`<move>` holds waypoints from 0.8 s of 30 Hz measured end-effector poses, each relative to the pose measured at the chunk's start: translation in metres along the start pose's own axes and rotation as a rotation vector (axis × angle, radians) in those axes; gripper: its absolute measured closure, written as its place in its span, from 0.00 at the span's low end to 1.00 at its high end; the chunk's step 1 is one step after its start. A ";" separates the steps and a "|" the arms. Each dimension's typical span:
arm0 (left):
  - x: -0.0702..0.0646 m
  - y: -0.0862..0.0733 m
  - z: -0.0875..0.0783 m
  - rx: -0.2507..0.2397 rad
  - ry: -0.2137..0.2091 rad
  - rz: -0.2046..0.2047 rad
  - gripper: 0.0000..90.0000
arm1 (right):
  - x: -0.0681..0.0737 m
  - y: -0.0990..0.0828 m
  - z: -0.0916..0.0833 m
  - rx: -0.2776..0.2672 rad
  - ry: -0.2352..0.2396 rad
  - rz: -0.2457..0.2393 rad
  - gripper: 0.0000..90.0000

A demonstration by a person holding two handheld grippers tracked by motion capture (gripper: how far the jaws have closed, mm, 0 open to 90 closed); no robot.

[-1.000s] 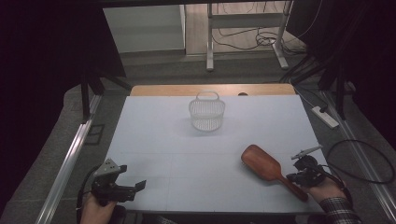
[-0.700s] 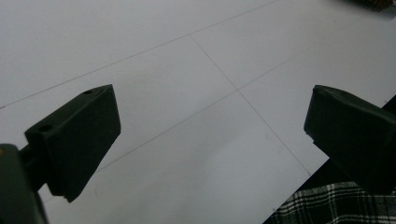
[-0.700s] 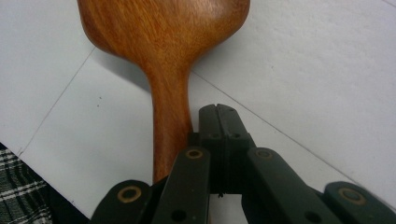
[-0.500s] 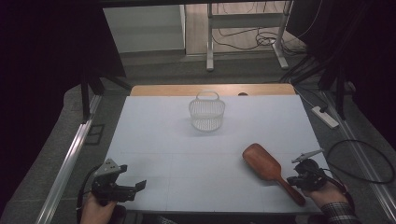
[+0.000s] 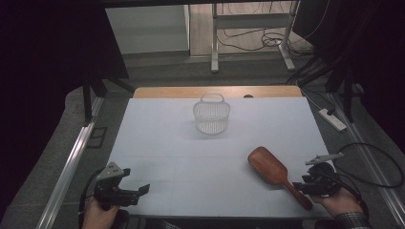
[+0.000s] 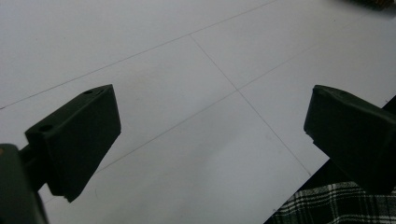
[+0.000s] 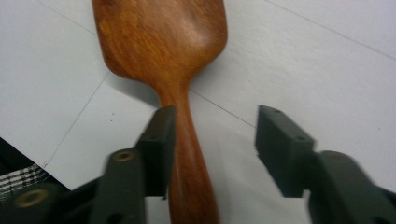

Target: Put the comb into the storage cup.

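Wooden and reddish-brown, the hairbrush (image 5: 274, 173) lies flat at about four o'clock on the white table (image 5: 191, 157), its paddle head toward ten o'clock and its handle running back to the right gripper (image 5: 305, 186). That gripper's jaws have just been opening: in the right gripper view the handle (image 7: 189, 154) sits between them, one jaw beside it, the other well clear, so nothing is pinched. The step in hand looks like a release of the brush. The left gripper (image 5: 138, 192) rests at seven o'clock, jaws spread over bare table. A white basket (image 5: 211, 114) stands at twelve o'clock. Next, the right hand probably needs to draw straight back off the handle without nudging it.
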State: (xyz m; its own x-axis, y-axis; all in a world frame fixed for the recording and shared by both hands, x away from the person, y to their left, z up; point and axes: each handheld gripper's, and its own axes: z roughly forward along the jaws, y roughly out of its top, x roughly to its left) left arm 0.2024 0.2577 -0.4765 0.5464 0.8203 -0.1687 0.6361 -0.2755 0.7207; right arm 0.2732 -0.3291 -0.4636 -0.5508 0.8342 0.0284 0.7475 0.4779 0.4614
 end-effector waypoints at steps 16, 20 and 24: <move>0.000 0.000 0.000 0.001 0.001 0.000 0.04 | 0.022 0.014 0.003 -0.065 -0.025 -0.080 0.00; 0.000 0.000 0.000 0.002 0.001 0.000 0.04 | 0.024 0.017 0.004 -0.077 -0.009 -0.071 0.00; 0.000 0.000 0.000 0.002 0.000 0.000 0.04 | 0.024 0.018 0.005 -0.084 -0.021 -0.082 0.00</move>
State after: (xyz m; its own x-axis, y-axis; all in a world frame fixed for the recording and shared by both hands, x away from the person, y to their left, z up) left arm 0.2027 0.2573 -0.4766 0.5465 0.8203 -0.1685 0.6373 -0.2769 0.7192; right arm 0.2753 -0.2989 -0.4591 -0.6005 0.7991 -0.0309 0.6658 0.5210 0.5341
